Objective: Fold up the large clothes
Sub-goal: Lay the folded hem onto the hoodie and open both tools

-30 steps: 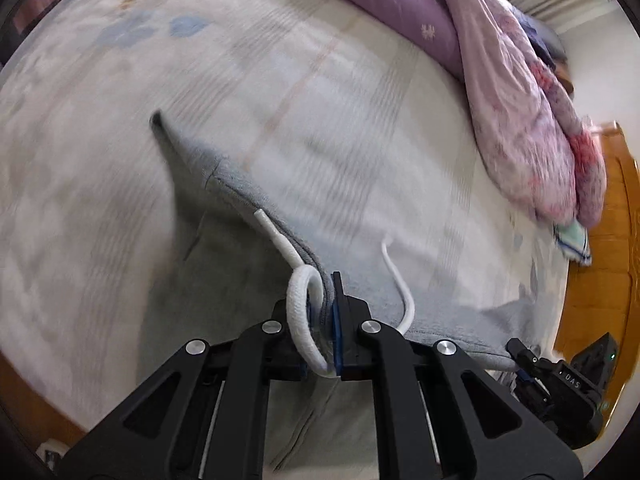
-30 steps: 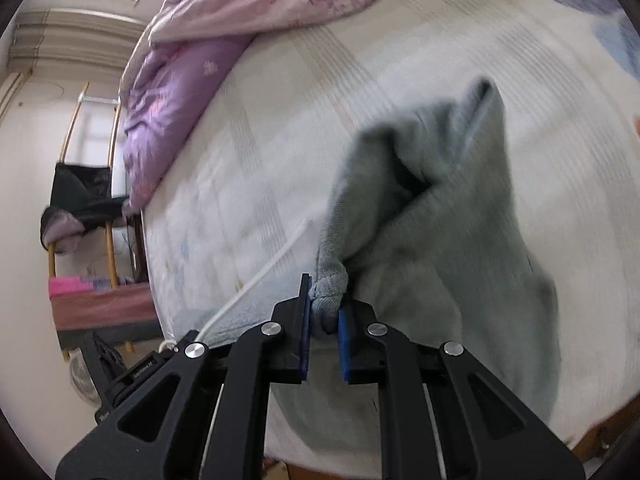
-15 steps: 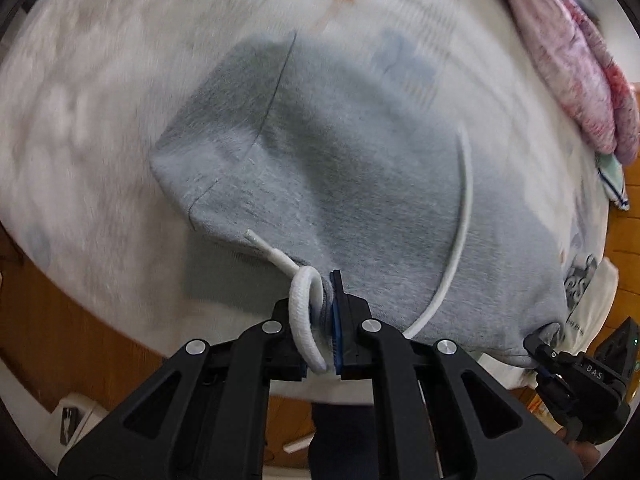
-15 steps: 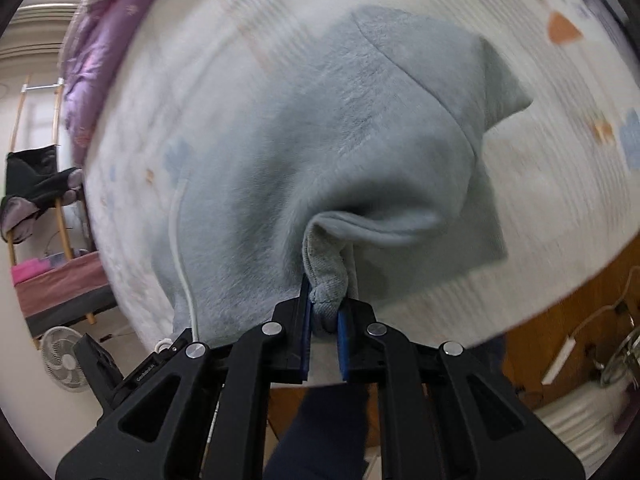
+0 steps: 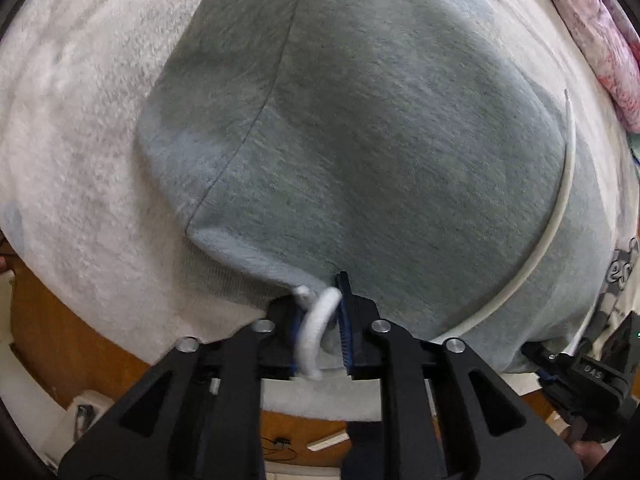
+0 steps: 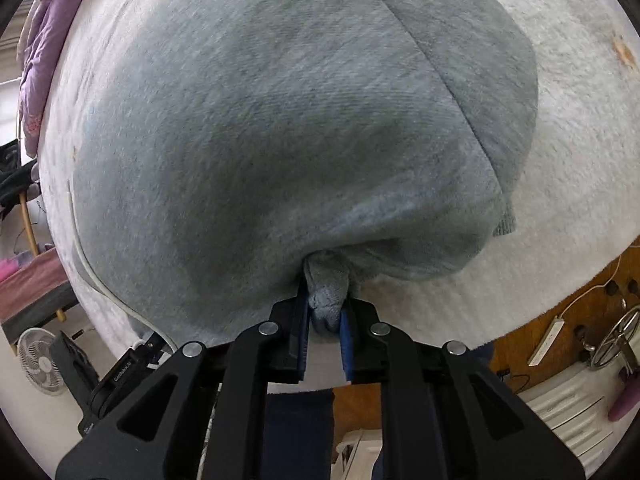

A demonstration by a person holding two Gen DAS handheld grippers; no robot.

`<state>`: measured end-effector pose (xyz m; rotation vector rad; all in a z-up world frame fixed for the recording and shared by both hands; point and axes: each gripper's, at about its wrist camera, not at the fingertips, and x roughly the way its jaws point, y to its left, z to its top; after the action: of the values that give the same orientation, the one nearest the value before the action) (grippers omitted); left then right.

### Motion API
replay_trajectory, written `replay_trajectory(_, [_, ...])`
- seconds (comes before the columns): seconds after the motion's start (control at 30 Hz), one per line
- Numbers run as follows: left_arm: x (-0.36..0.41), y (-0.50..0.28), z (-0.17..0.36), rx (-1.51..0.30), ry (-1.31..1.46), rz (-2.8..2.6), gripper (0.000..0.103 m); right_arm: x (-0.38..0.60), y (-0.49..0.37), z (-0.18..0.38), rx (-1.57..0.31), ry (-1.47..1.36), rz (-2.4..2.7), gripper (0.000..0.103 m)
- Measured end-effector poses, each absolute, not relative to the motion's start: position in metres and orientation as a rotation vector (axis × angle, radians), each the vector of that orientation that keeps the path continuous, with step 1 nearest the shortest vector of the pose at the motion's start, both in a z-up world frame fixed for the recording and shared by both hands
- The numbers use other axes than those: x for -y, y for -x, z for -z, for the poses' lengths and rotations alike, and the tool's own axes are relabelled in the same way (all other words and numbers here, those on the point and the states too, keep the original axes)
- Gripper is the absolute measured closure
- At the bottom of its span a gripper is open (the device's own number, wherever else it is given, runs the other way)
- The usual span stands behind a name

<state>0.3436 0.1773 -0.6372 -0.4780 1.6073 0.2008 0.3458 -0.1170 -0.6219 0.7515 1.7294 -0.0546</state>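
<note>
A grey hoodie (image 5: pixel 380 128) lies spread over the white bed cover (image 5: pixel 72 140), filling most of both views (image 6: pixel 280 120). My left gripper (image 5: pixel 320 308) is shut on the hoodie's near edge together with a loop of its white drawstring (image 5: pixel 316 320). The other drawstring (image 5: pixel 560 208) curves across the fabric on the right. My right gripper (image 6: pixel 324 312) is shut on a bunched fold of the same near edge (image 6: pixel 328 292). The right gripper shows at the left wrist view's lower right (image 5: pixel 592 376), the left gripper at the right wrist view's lower left (image 6: pixel 116 376).
A pink and purple quilt (image 5: pixel 592 28) lies at the far side of the bed (image 6: pixel 44 40). Below the bed's near edge are a wooden floor (image 5: pixel 52 336), a fan (image 6: pixel 40 360), a power strip (image 6: pixel 548 336) and a white drawer unit (image 6: pixel 568 412).
Both grippers have pulled the hoodie's edge back toward the near edge of the bed and lowered. The hoodie now lies flatter and fills both views.
</note>
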Motion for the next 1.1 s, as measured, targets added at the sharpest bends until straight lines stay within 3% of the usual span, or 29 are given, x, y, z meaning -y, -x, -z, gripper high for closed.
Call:
replay_trajectory(0.03, [-0.18, -0.34, 0.633, -1.606, 0.483, -0.209, 0.065, 0.119, -0.347, 0.618, -1.73, -0.764, 0.038, 0.089])
replay_trajectory(0.1, [-0.186, -0.332, 0.624, -1.601, 0.495, -0.228, 0.053, 0.124, -0.345, 0.607, -1.723, -0.763, 0.015, 0.081])
replay_trajectory(0.13, [-0.19, -0.327, 0.617, -1.596, 0.513, -0.232, 0.053, 0.128, -0.344, 0.598, -1.719, -0.743, 0.004, 0.075])
replay_trajectory(0.17, [-0.193, -0.323, 0.611, -1.593, 0.521, -0.23, 0.052, 0.134, -0.343, 0.588, -1.715, -0.707, 0.002, 0.062])
replay_trajectory(0.27, [-0.199, -0.317, 0.581, -1.547, 0.498, -0.243, 0.052, 0.144, -0.348, 0.556, -1.671, -0.628, -0.042, 0.06])
replay_trajectory(0.33, [-0.198, -0.32, 0.56, -1.49, 0.475, -0.238, 0.052, 0.149, -0.354, 0.537, -1.639, -0.578, -0.058, 0.063])
replay_trajectory(0.5, [-0.187, -0.362, 0.551, -1.366, 0.452, -0.202, 0.052, 0.157, -0.389, 0.514, -1.464, -0.46, -0.153, 0.097])
replay_trajectory(0.67, [-0.179, -0.416, 0.589, -1.336, 0.397, -0.228, 0.051, 0.169, -0.439, 0.548, -1.396, -0.325, -0.182, 0.1])
replay_trajectory(0.73, [-0.191, -0.429, 0.606, -1.375, 0.382, -0.244, 0.042, 0.159, -0.45, 0.569, -1.421, -0.308, -0.191, 0.101])
replay_trajectory(0.93, [-0.219, -0.447, 0.636, -1.39, 0.438, -0.306, 0.039, 0.19, -0.469, 0.634, -1.515, -0.129, -0.096, 0.103])
replay_trajectory(1.1, [-0.225, -0.457, 0.637, -1.419, 0.408, -0.263, 0.037, 0.202, -0.464, 0.623, -1.489, -0.196, -0.109, 0.102])
